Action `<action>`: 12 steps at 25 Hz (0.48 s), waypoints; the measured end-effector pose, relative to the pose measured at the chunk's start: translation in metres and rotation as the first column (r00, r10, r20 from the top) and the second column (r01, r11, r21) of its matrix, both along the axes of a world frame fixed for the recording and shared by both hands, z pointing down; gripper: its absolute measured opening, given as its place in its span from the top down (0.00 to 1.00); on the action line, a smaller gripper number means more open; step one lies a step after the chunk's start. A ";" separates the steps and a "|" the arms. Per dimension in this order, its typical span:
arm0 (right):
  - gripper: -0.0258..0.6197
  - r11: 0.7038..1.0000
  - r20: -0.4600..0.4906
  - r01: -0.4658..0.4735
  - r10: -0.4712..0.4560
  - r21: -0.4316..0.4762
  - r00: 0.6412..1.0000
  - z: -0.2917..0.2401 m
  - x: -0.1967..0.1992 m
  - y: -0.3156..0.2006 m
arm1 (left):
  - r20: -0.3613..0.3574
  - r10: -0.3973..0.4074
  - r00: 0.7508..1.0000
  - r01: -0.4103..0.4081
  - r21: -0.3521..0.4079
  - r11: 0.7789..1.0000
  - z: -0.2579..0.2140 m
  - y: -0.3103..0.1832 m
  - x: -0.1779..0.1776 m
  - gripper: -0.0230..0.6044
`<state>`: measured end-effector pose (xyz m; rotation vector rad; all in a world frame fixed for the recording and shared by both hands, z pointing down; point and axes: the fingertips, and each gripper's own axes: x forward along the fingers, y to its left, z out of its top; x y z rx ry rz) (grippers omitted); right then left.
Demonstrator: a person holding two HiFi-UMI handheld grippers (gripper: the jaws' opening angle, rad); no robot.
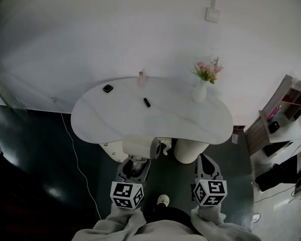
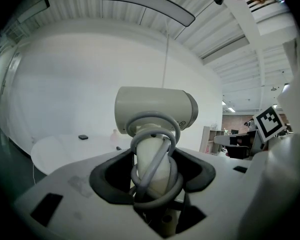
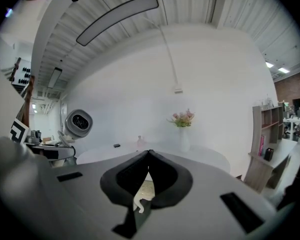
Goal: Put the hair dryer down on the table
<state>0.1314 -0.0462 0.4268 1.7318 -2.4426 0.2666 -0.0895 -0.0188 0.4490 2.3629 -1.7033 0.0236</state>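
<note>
left gripper (image 2: 152,170) clamps dryer (image 2: 155,110) by the handle, upright, at near edge of desk (image 1: 155,120); right gripper (image 3: 149,154) closed, empty; risk — released too near the edge, top-heavy dryer tips off; coiled cord (image 2: 155,134) may snag.

left gripper (image 1: 137,163) clamped in a grip; right gripper (image 1: 204,160) jaws together; both point forward

Head view looks down; both gripper views level, sharing table (image 1: 155,119).
</note>
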 end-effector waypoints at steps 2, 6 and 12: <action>0.88 1.000 0.000 0.008 -0.008 0.000 1.000 0.000 0.003 -0.017 | -0.002 -0.011 1.000 0.011 -0.001 1.000 0.000 -0.016 0.003 0.59; 0.88 1.000 0.005 0.022 -0.022 0.003 1.000 -0.002 0.008 -0.044 | -0.001 -0.023 1.000 0.023 0.000 1.000 -0.001 -0.039 0.010 0.59; 0.88 0.999 0.021 0.037 -0.036 -0.024 0.999 0.011 0.011 -0.062 | 0.013 -0.027 1.000 0.027 -0.023 0.999 0.006 -0.054 0.016 0.59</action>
